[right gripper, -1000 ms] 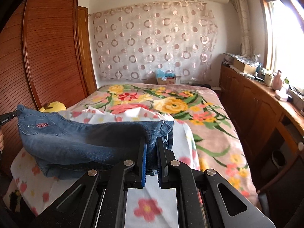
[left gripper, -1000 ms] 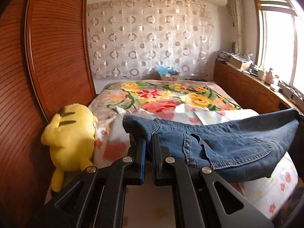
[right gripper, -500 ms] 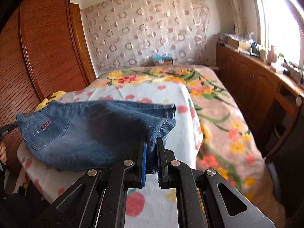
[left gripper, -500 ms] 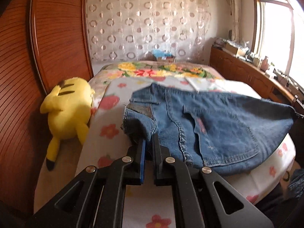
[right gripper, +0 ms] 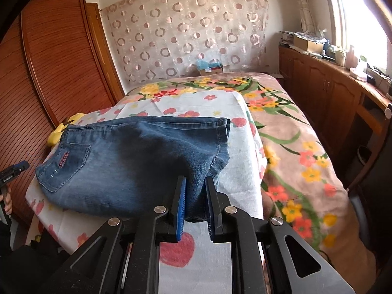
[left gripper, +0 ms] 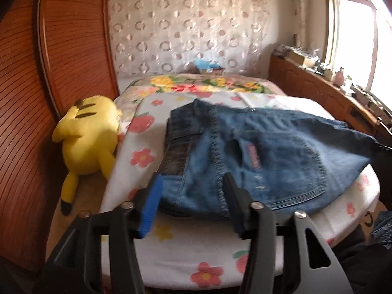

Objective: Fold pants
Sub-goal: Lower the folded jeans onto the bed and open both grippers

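Folded blue jeans [left gripper: 269, 152] lie flat on the white flowered sheet [left gripper: 171, 252] of the bed. My left gripper [left gripper: 192, 181] is open and its jaws are still opening. They straddle the waistband end of the jeans without pressing it. In the right wrist view the jeans [right gripper: 127, 161] stretch to the left. My right gripper [right gripper: 195, 181] still pinches their near right corner between its pads, and its jaws are just beginning to open. The left gripper's tip [right gripper: 14, 167] shows at the far left edge, held by a hand.
A yellow plush toy [left gripper: 88, 132] lies left of the jeans against the wooden wardrobe [left gripper: 49, 73]. A pink flowered blanket [right gripper: 294, 147] covers the right and far bed. A wooden cabinet [right gripper: 330, 93] with clutter runs under the window. A small box [right gripper: 210, 68] sits by the curtain.
Both grippers lowered the jeans from hanging in the air onto the sheet. The left jaws then sprang wide apart and let go of the waistband. The right jaws parted slightly.
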Demonstrator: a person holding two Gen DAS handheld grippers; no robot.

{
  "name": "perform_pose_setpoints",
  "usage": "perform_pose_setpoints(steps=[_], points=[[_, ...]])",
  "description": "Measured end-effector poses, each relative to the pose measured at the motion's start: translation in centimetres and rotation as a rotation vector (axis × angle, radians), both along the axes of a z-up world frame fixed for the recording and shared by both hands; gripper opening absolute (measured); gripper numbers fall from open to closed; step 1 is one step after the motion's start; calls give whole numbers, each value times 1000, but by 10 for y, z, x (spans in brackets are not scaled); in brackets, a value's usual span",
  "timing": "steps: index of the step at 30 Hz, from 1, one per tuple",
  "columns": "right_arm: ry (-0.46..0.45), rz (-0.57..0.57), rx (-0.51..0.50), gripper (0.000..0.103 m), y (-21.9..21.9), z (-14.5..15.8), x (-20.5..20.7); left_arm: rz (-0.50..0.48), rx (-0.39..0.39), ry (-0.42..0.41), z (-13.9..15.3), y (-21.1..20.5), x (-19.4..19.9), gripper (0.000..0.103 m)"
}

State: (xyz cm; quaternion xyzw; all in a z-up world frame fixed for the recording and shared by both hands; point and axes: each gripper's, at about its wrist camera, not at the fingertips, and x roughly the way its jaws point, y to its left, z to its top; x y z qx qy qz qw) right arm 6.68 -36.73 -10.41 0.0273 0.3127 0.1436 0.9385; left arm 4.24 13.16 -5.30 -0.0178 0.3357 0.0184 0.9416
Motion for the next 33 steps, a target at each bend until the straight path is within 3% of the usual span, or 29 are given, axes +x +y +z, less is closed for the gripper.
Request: perform_pose_setpoints(steps=[1, 2, 5, 7, 15, 23, 28, 31, 33], points=[[-4, -2, 1, 15, -1, -2, 0, -8, -1, -10, 3, -4, -1, 78], [-13, -2, 8, 15, -2, 2, -1, -18, -4, -20, 5, -7, -1, 80], [-32, 12, 11, 15, 0, 1, -5, -49, -11, -30, 10, -18, 2, 80], [-47, 30, 4, 7, 5, 3, -9, -65, -13, -35, 12, -25, 6, 80], [-112, 82, -13, 6, 28, 21, -3, -132, -4, -42, 18, -50, 20, 80], [-174, 228, -5, 1, 93, 41, 19, -122, -9, -45, 21, -49, 22, 80], [-202, 336, -61, 0, 151, 47, 29, -91, -14, -47, 21, -34, 21, 80], [-195, 357, -24, 0, 158, 53, 35, -81, -31, -50, 20, -26, 19, 80], [-201, 331, -53, 0, 152, 52, 34, -82, -36, -49, 19, -25, 20, 80]])
